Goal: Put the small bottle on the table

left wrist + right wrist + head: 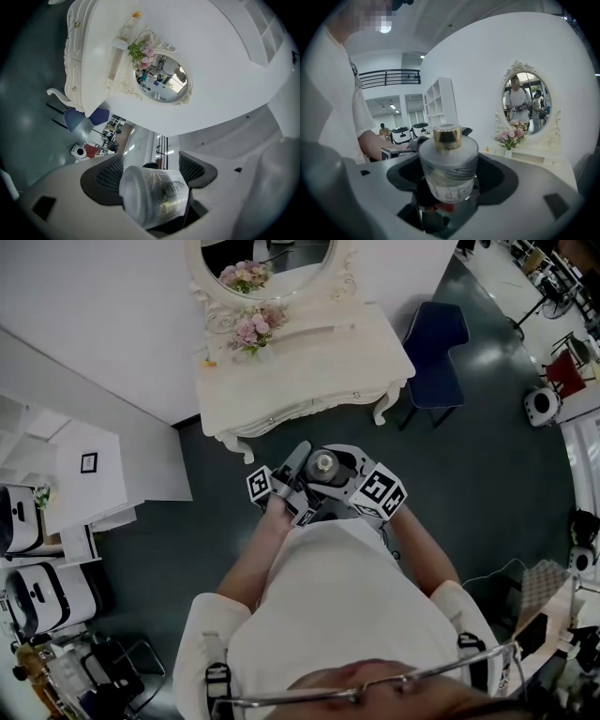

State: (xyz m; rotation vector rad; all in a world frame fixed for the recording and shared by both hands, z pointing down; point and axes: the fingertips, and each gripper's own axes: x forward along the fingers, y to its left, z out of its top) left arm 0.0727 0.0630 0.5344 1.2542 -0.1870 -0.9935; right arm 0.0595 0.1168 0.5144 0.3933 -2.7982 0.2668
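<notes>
Two hand-held grippers meet in front of the person's chest, and both have the same small frosted-glass bottle with a gold cap [325, 465] between their fingers. In the right gripper view the right gripper [450, 161] has its fingers closed on the sides of the bottle, which stands upright, cap on top. In the left gripper view the left gripper [151, 164] is turned on its side, and its fingers are also clamped on the bottle, it seems from base to cap.

So the bottle is in the air, well apart from the ornate white dressing-table counter [342, 352]. This counter stands against the wall under an oval mirror [267, 263], with a bunch of pink flowers [249, 330] on it and a dark blue chair [436, 343] beside it.

I judge that the carrying step is in hand and the placing is not yet begun. Next, the person must step toward the counter, keep the bottle upright, and choose a bare part away from the flowers before any fingers let go.
</notes>
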